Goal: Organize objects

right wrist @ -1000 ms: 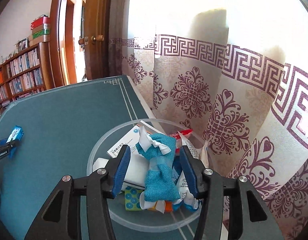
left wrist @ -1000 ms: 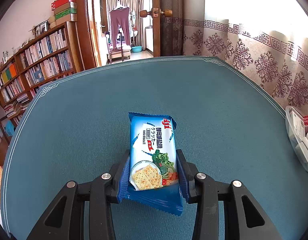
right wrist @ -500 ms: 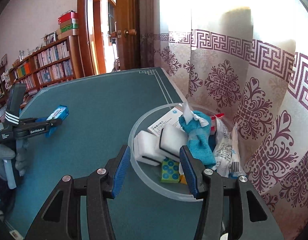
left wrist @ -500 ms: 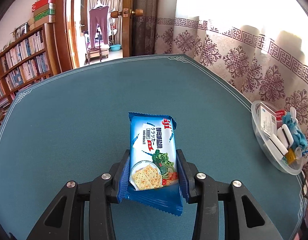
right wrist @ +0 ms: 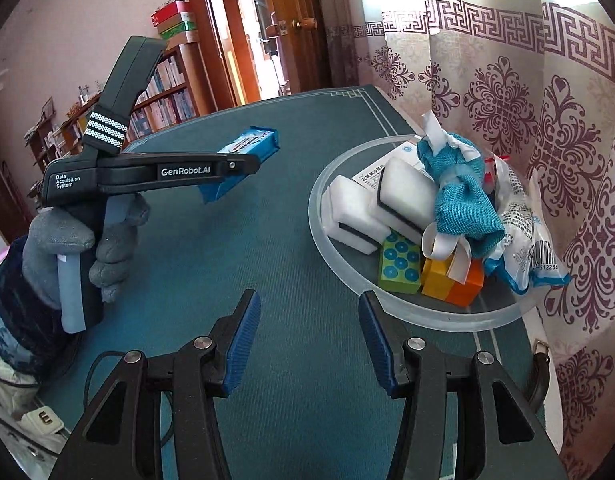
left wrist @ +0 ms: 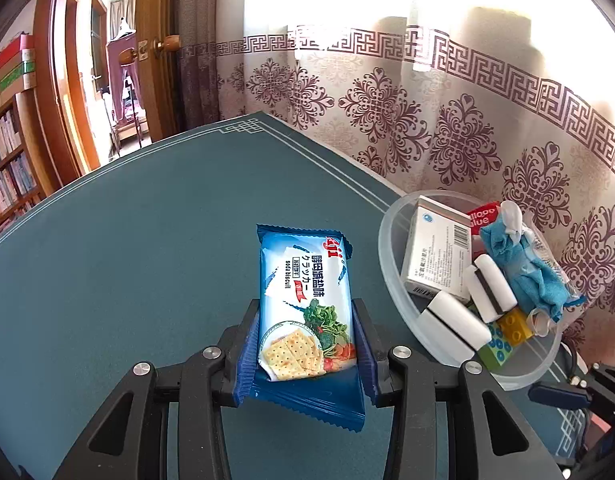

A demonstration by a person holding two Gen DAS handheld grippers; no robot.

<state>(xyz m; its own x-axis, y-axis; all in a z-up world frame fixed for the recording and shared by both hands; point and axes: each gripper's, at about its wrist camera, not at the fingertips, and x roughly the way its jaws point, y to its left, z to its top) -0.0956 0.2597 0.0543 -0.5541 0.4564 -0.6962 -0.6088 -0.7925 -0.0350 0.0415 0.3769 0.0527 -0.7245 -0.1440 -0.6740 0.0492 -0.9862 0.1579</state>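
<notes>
My left gripper [left wrist: 305, 320] is shut on a blue soda biscuit packet [left wrist: 307, 304] and holds it above the teal table, just left of a clear plastic bowl [left wrist: 391, 264]. From the right wrist view the same packet [right wrist: 247, 152] juts out of the left gripper [right wrist: 243, 166], which a gloved hand [right wrist: 67, 240] carries. The bowl [right wrist: 327, 240] holds white erasers [right wrist: 403, 196], a blue cloth bundle [right wrist: 459, 192], a white box [left wrist: 435, 256], toy bricks [right wrist: 401, 266] and a plastic pouch [right wrist: 527, 236]. My right gripper [right wrist: 309, 322] stands open with nothing between its fingers, just in front of the bowl.
A patterned curtain [right wrist: 547, 100] hangs close behind the bowl along the table's right edge. Bookshelves [right wrist: 167, 96] and a wooden door [right wrist: 295, 24] stand beyond the far end. A white power strip [right wrist: 43, 420] and cable lie at the near left corner.
The left gripper has carried the packet rightward, close to the bowl. The right gripper has let go of the blue cloth bundle, which lies in the bowl, and has drawn back and down.
</notes>
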